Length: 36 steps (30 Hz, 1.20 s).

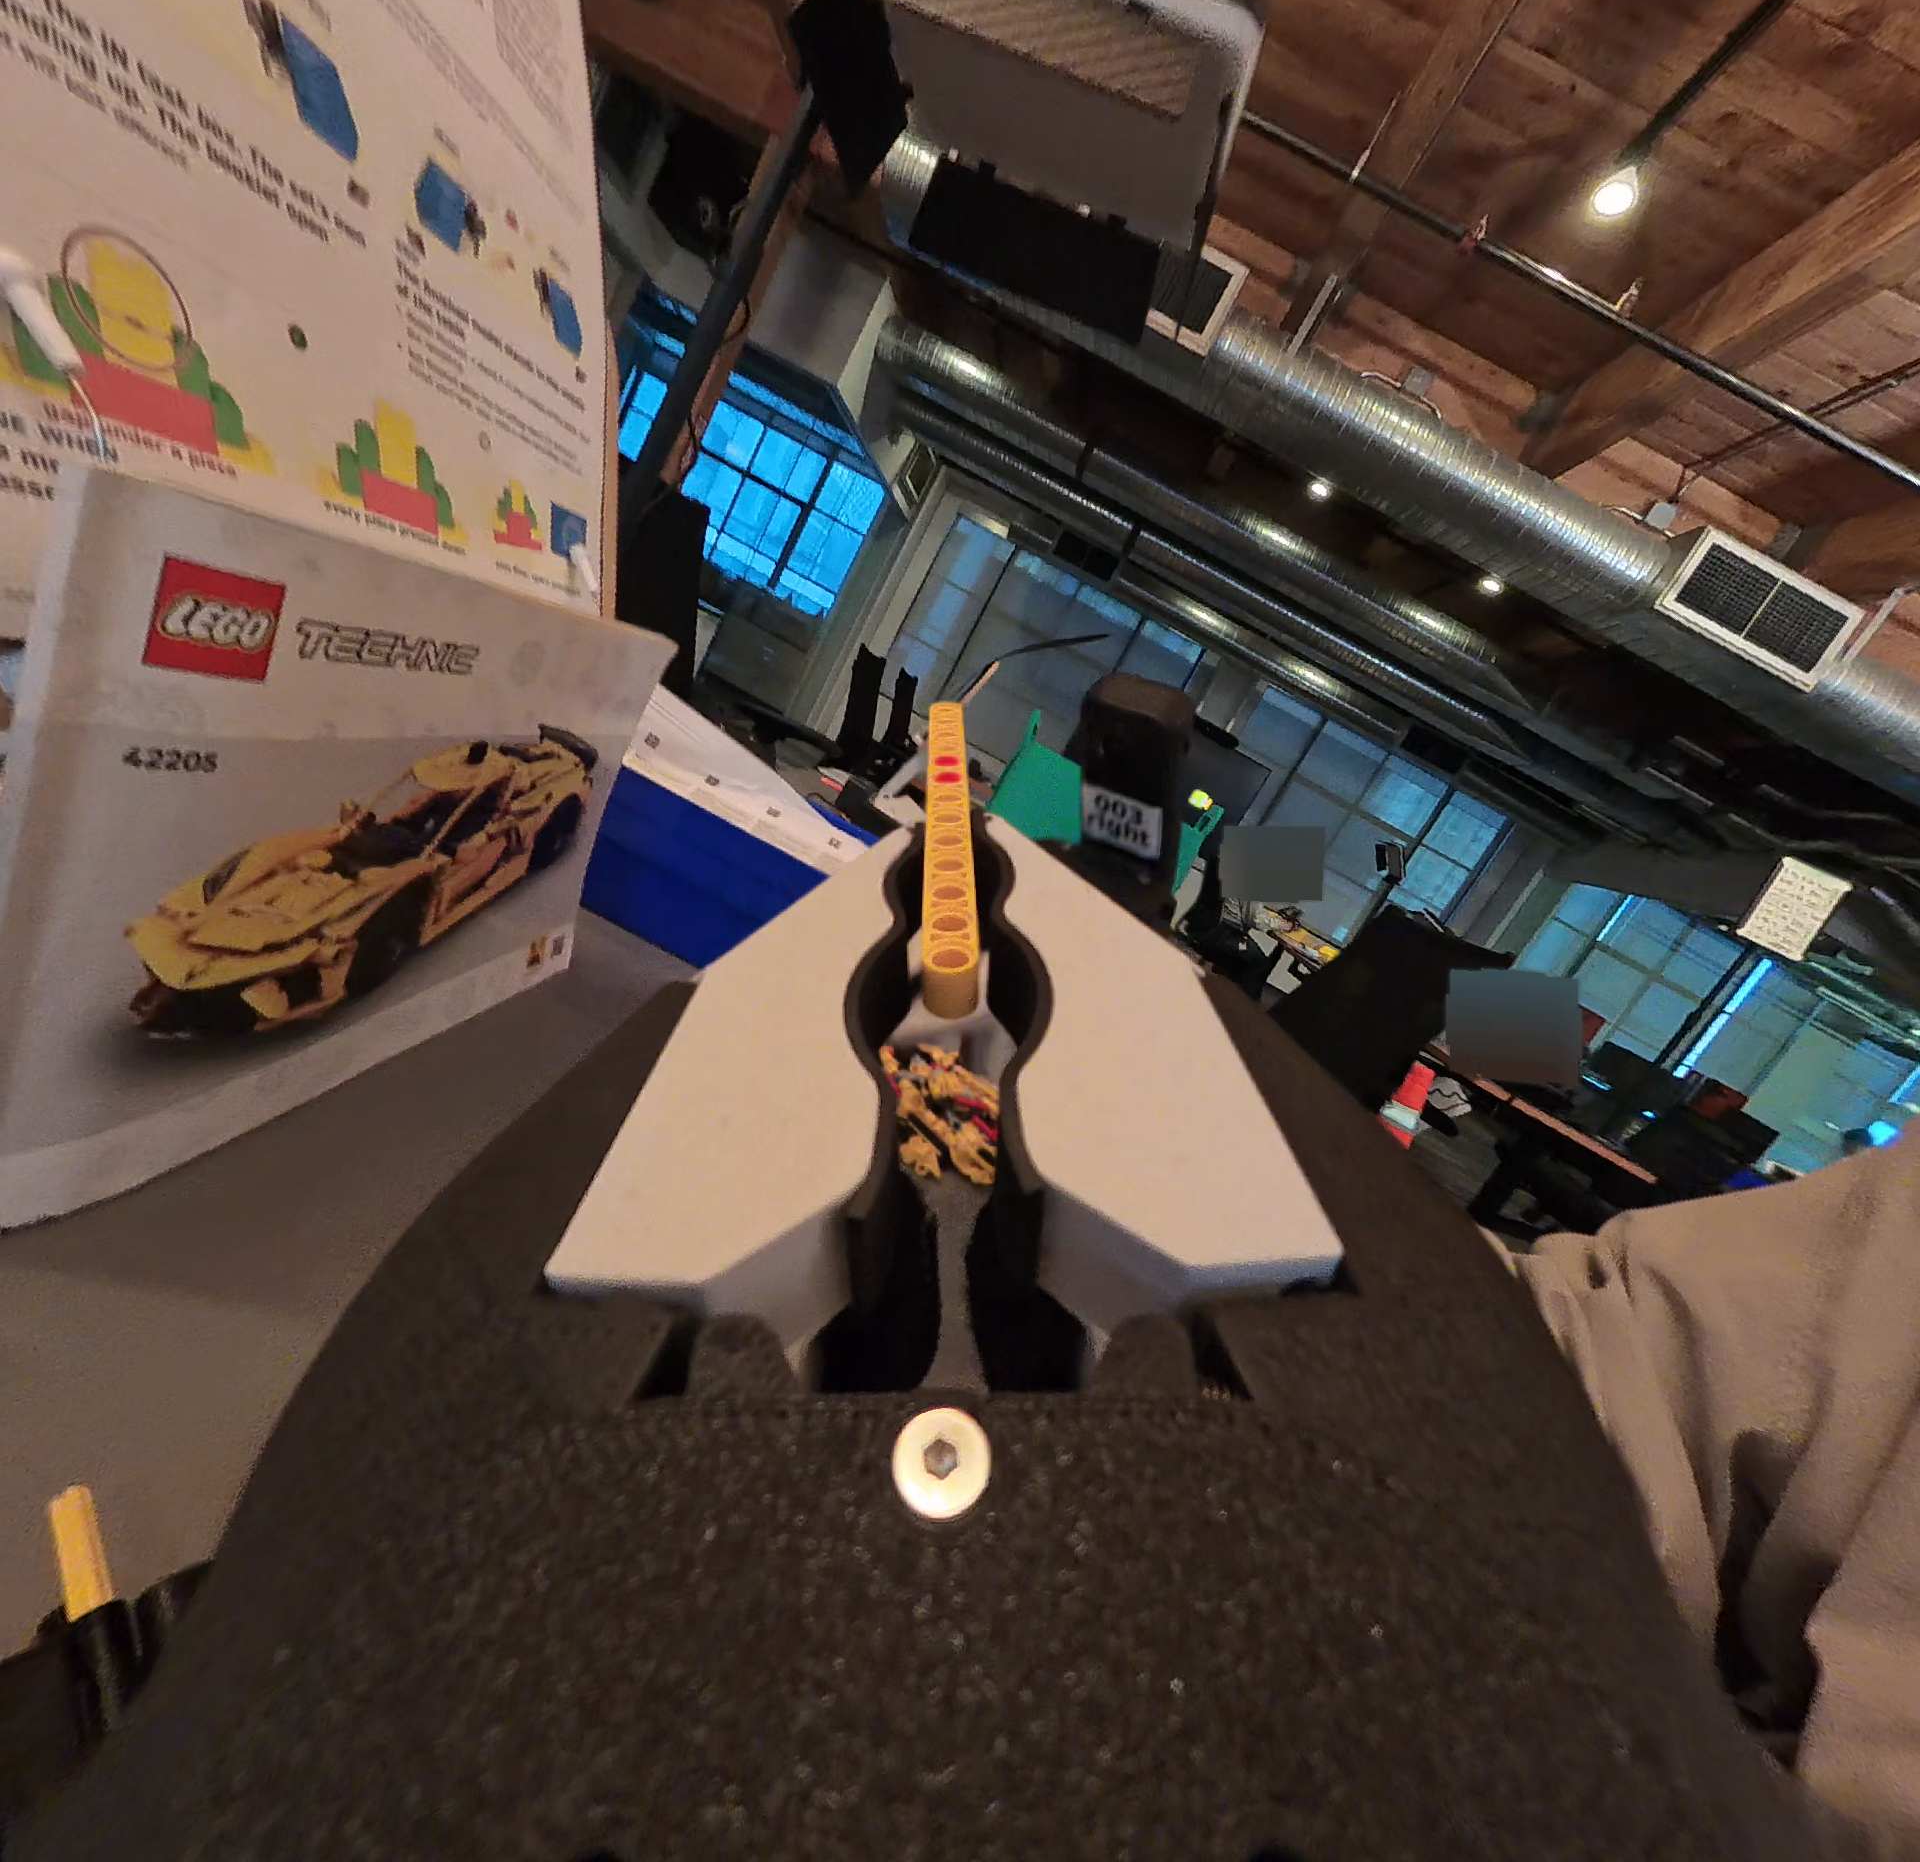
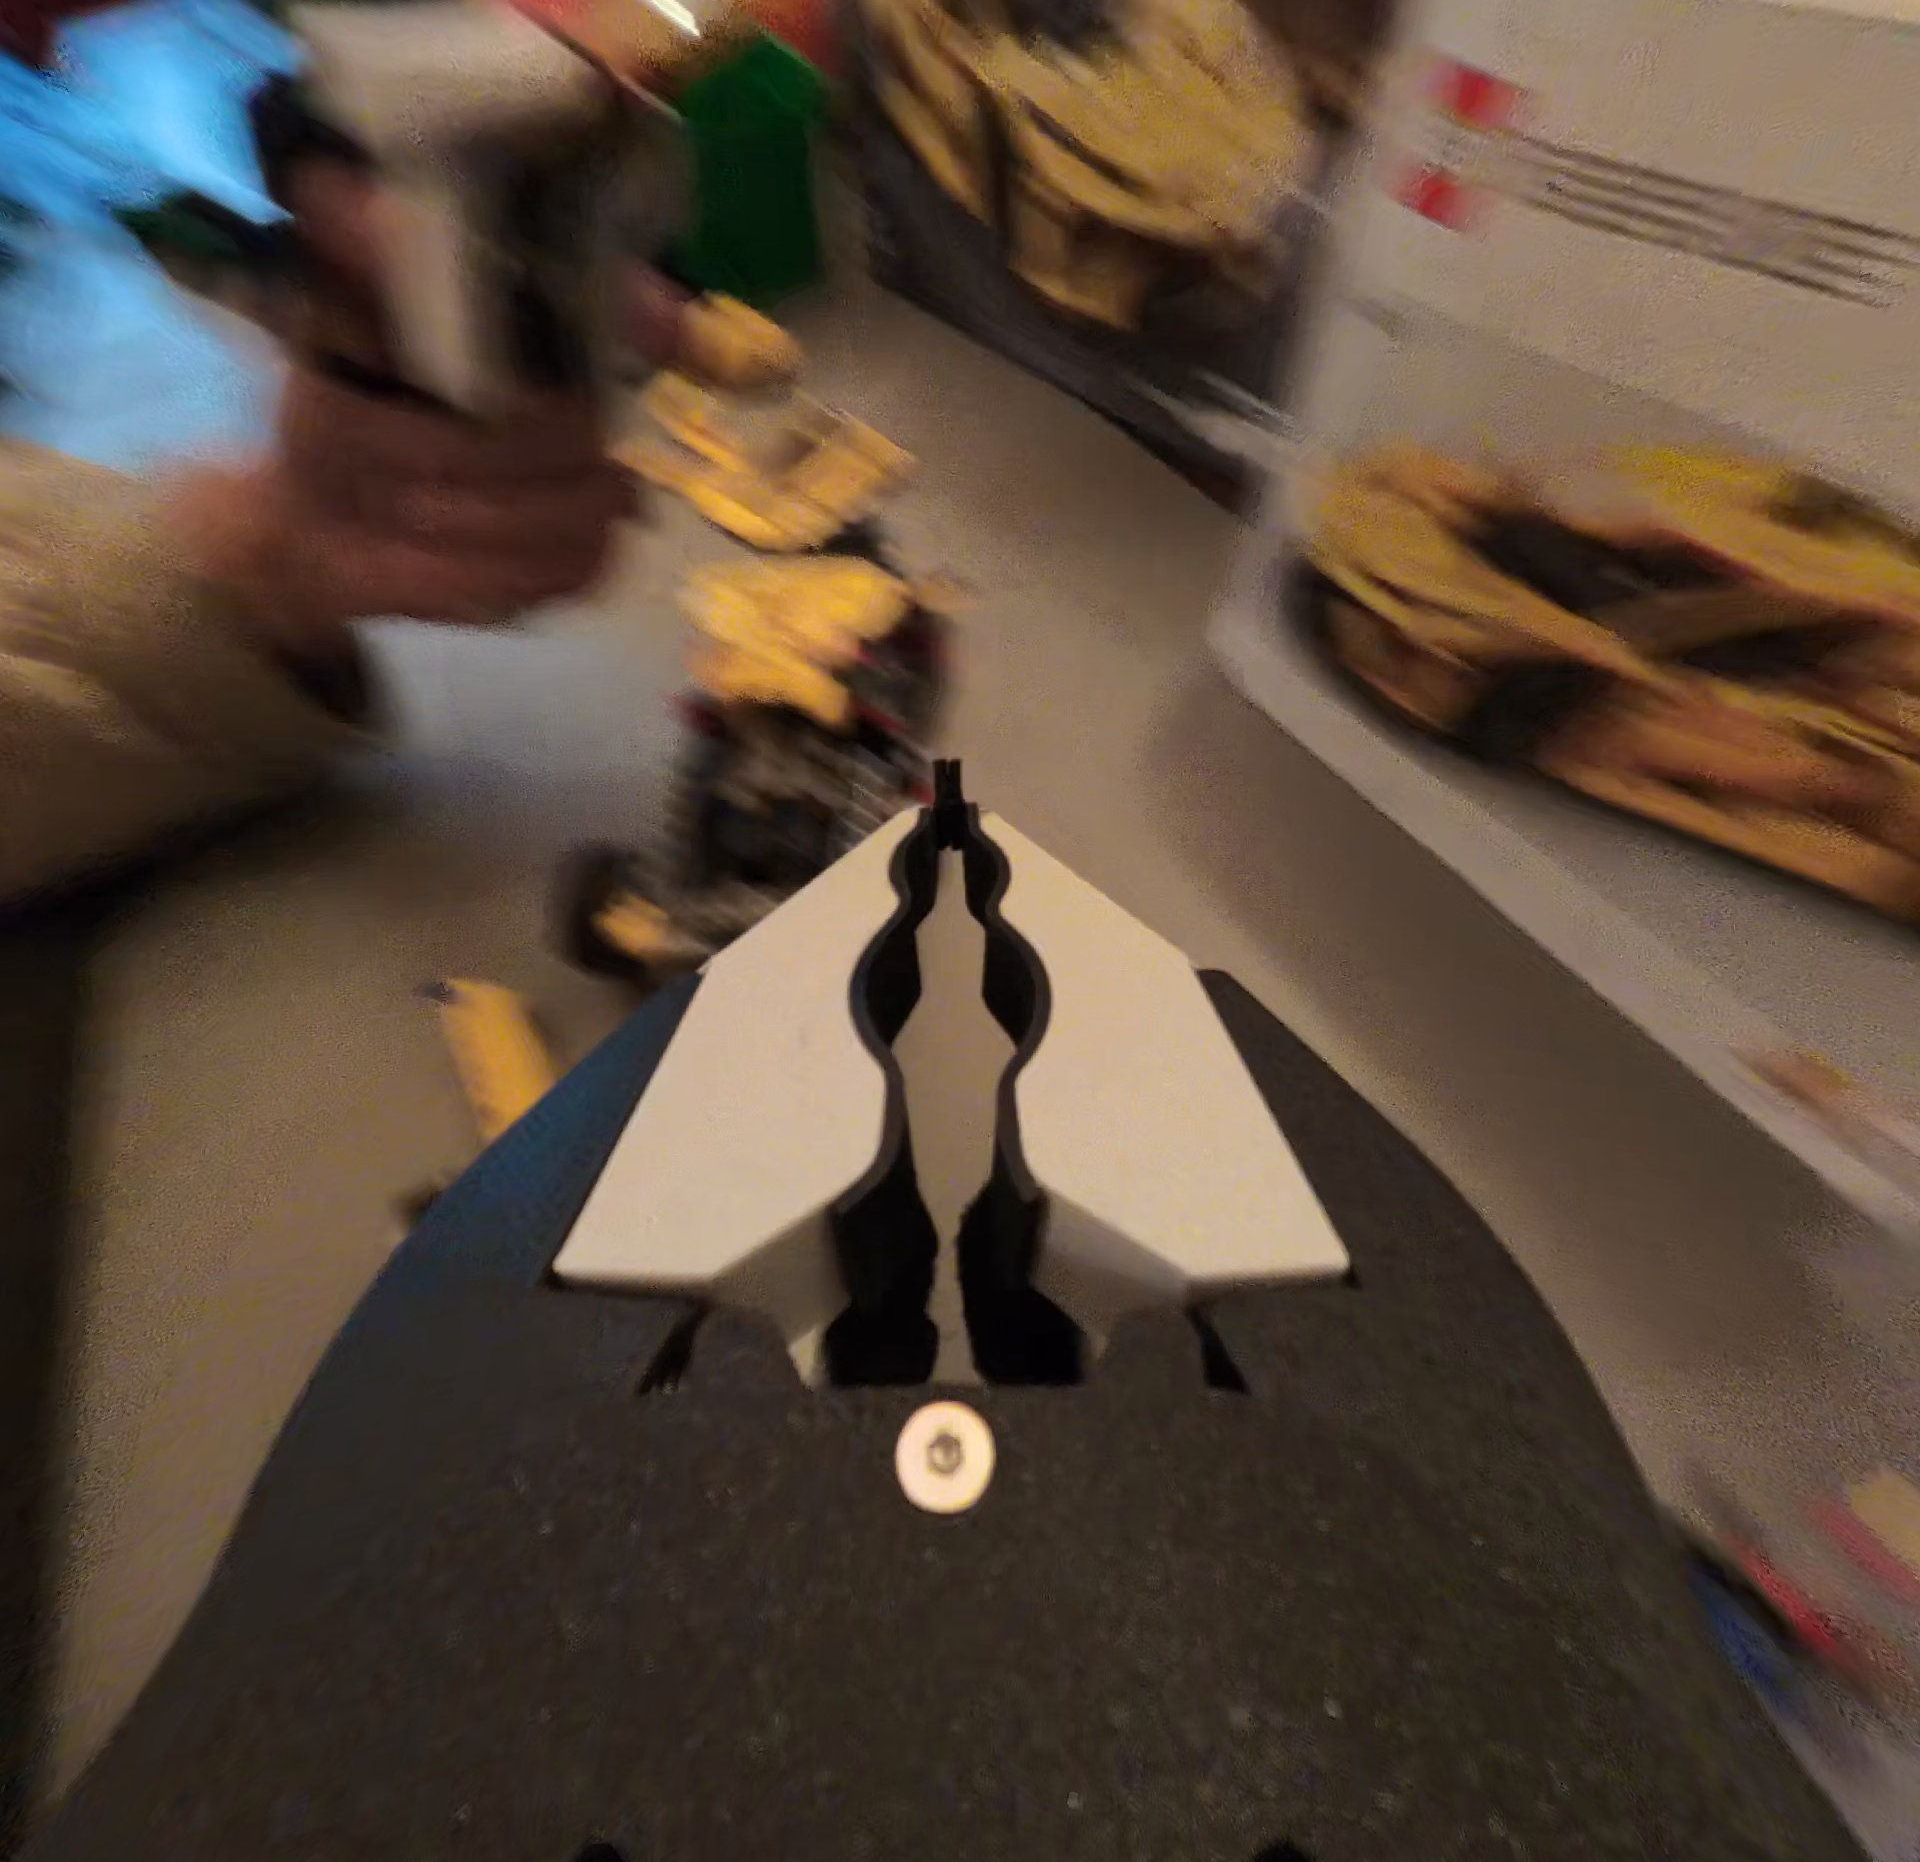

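The left gripper (image 1: 948, 846) clamped a long yellow holed beam (image 1: 948, 856) with red pins near its far end, the beam running lengthwise between the grey fingers and jutting past their tips, tilted upward. The right gripper (image 2: 948, 825) pinched a small black pin (image 2: 948, 794) at its fingertips, just above and in front of the blurred yellow-and-black brick model (image 2: 790, 732) on the table.
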### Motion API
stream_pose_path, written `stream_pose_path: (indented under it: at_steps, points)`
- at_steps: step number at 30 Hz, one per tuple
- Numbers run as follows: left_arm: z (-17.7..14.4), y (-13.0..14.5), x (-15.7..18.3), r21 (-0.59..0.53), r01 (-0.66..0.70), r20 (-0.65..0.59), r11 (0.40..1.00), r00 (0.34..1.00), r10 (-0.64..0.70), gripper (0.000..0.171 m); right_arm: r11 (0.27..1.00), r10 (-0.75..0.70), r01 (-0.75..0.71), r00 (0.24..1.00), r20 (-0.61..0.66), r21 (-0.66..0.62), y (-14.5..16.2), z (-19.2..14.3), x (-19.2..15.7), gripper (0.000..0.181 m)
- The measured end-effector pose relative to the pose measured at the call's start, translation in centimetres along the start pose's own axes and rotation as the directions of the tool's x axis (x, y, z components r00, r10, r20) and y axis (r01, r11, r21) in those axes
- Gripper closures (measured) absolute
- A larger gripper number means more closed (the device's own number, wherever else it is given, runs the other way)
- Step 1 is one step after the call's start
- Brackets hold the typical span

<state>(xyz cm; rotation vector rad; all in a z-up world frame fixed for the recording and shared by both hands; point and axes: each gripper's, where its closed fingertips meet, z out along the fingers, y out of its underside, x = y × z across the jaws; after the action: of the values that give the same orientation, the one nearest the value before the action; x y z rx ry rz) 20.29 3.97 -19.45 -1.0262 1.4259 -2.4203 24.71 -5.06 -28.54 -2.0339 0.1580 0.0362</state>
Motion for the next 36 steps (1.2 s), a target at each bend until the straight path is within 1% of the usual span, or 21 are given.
stream_pose_path:
  at_steps: [1,2,4,7,8,9,10,11,13,14,16,18,19,21,22,26,27,28,30,32,36]
  points:
    - [0.1,0.3,-0.1,-0.009,0.016,0.0,1.0,1.0,-0.016,0.166,0.995,-0.023,0.007,0.988,-0.154,-0.101,1.9,-1.9,2.9,0.179]
    - [0.2,0.5,0.1,-0.02,0.027,-0.015,0.999,1.0,-0.027,0.166,0.98,-0.027,-0.023,0.969,-0.244,-0.197,4.2,-3.9,5.0,0.179]
    - [0.6,1.4,0.8,-0.074,0.035,-0.055,0.997,0.998,-0.039,0.166,0.914,0.055,-0.178,0.945,-0.324,-0.365,9.4,-7.7,6.9,0.179]
    - [1.3,3.3,1.0,-0.172,-0.035,-0.032,0.984,0.999,0.03,0.166,0.782,0.202,-0.37,0.912,-0.357,-0.502,15.1,-11.8,5.8,0.178]
    - [1.6,4.2,0.9,-0.216,-0.075,-0.02,0.974,0.997,0.072,0.166,0.749,0.2,-0.393,0.902,-0.384,-0.533,16.3,-12.8,5.8,0.178]
    - [1.8,4.8,0.8,-0.247,-0.13,-0.001,0.96,0.991,0.133,0.166,0.728,0.185,-0.406,0.892,-0.413,-0.552,17.0,-13.5,6.2,0.169]
    - [2.0,5.5,0.7,-0.277,-0.183,0.004,0.943,0.982,0.191,0.166,0.73,0.179,-0.412,0.885,-0.43,-0.545,16.9,-13.6,6.6,0.158]
    - [2.2,6.2,0.7,-0.31,-0.233,0.004,0.922,0.969,0.246,0.166,0.754,0.186,-0.405,0.886,-0.424,-0.517,16.3,-13.2,6.8,0.157]
    - [2.5,7.1,0.6,-0.351,-0.336,0.009,0.874,0.932,0.362,0.166,0.841,0.228,-0.355,0.917,-0.328,-0.408,13.0,-10.8,6.3,0.15]
    - [2.6,7.4,0.6,-0.358,-0.381,0.008,0.852,0.911,0.412,0.166,0.893,0.231,-0.305,0.941,-0.246,-0.329,10.5,-9.2,5.5,0.146]
    - [2.8,7.0,0.4,-0.342,-0.438,0.032,0.831,0.879,0.476,0.165,0.978,0.192,-0.194,0.981,-0.035,-0.081,4.5,-5.8,2.7,0.144]
    - [2.4,5.9,-0.2,-0.317,-0.464,0.077,0.827,0.856,0.51,0.165,0.98,0.128,-0.137,0.989,0.069,0.143,-0.1,-3.4,0.7,0.145]
    - [1.7,4.9,-1.2,-0.322,-0.48,0.133,0.816,0.83,0.541,0.165,0.979,0.113,-0.124,0.991,0.073,0.164,-0.8,-2.2,0.2,0.145]
    - [-1.4,2.1,-4.4,-0.397,-0.48,0.263,0.783,0.757,0.598,0.165,0.986,0.102,-0.108,0.993,0.054,0.126,-0.6,-0.1,0.0,0.155]
    - [-4.1,0.4,-6.5,-0.458,-0.451,0.343,0.766,0.705,0.621,0.165,0.985,0.11,-0.115,0.993,0.043,0.128,-0.5,0.8,0.0,0.16]
    - [-18.0,-4.0,-13.1,-0.642,-0.184,0.601,0.744,0.481,0.638,0.165,0.976,0.177,-0.184,0.982,0.069,0.117,0.2,3.4,-0.3,0.166]
    - [-20.9,-4.4,-13.8,-0.65,-0.117,0.644,0.751,0.439,0.626,0.165,0.971,0.195,-0.205,0.977,0.087,0.122,0.2,3.7,-0.3,0.166]
    - [-23.1,-4.4,-14.2,-0.642,-0.059,0.675,0.765,0.43,0.6,0.165,0.966,0.217,-0.229,0.971,0.106,0.12,0.3,4.0,-0.3,0.166]
    - [-25.8,-4.3,-15.2,-0.596,0.011,0.735,0.803,0.411,0.539,0.165,0.958,0.258,-0.271,0.957,0.13,0.096,0.8,4.6,-0.2,0.166]
    - [-27.2,-3.4,-16.2,-0.551,0.1,0.782,0.829,0.408,0.471,0.165,0.95,0.287,-0.299,0.949,0.133,0.088,1.3,4.9,0.1,0.166]
    - [-28.3,-1.4,-17.8,-0.572,0.202,0.799,0.795,0.358,0.484,0.165,0.948,0.299,-0.31,0.946,0.128,0.074,1.7,4.6,0.4,0.166]
